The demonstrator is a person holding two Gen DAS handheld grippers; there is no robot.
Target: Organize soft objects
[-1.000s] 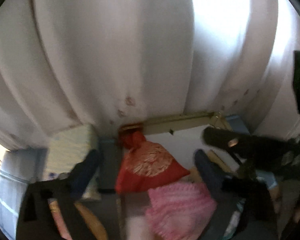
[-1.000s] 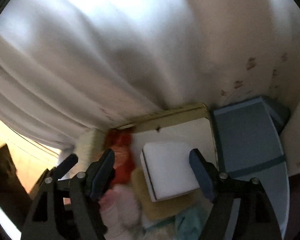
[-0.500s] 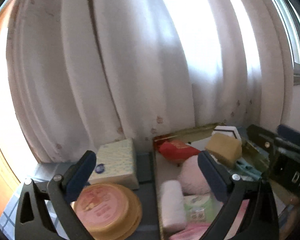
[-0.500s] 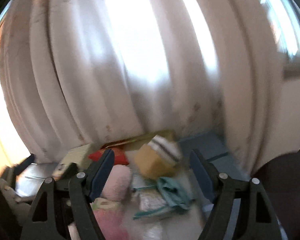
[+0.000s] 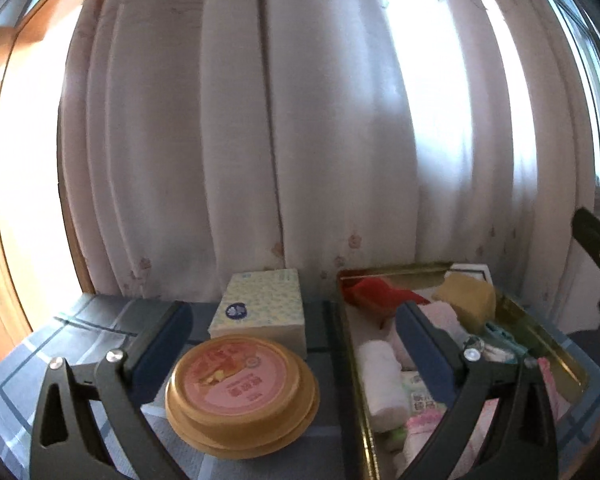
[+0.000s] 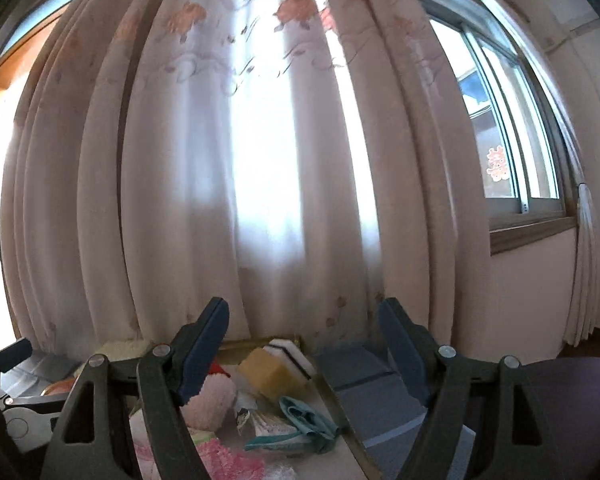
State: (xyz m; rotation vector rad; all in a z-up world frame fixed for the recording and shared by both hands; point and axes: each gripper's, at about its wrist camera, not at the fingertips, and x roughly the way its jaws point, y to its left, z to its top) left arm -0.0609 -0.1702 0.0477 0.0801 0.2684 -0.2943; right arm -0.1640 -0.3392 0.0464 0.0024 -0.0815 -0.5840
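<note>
A gold metal tray [image 5: 540, 320] on the blue checked table holds several soft things: a red pouch [image 5: 374, 292], a yellow sponge [image 5: 466, 296], a white rolled towel [image 5: 382, 384] and pink knit pieces [image 5: 424, 428]. My left gripper [image 5: 296, 344] is open and empty, held above the table's near side. My right gripper [image 6: 304, 340] is open and empty above the same tray [image 6: 340, 404], where the yellow sponge [image 6: 272, 372], a pink fluffy ball [image 6: 212, 400] and a teal cloth [image 6: 304, 416] lie.
A round tan-lidded container [image 5: 240, 388] and a tissue pack [image 5: 260, 304] sit left of the tray. White curtains [image 5: 300, 140] hang close behind the table. A window [image 6: 512, 132] is at the right.
Both grippers have pulled back and tilted up from close over the tray. The views now take in the whole table and curtains. Both stay open and empty.
</note>
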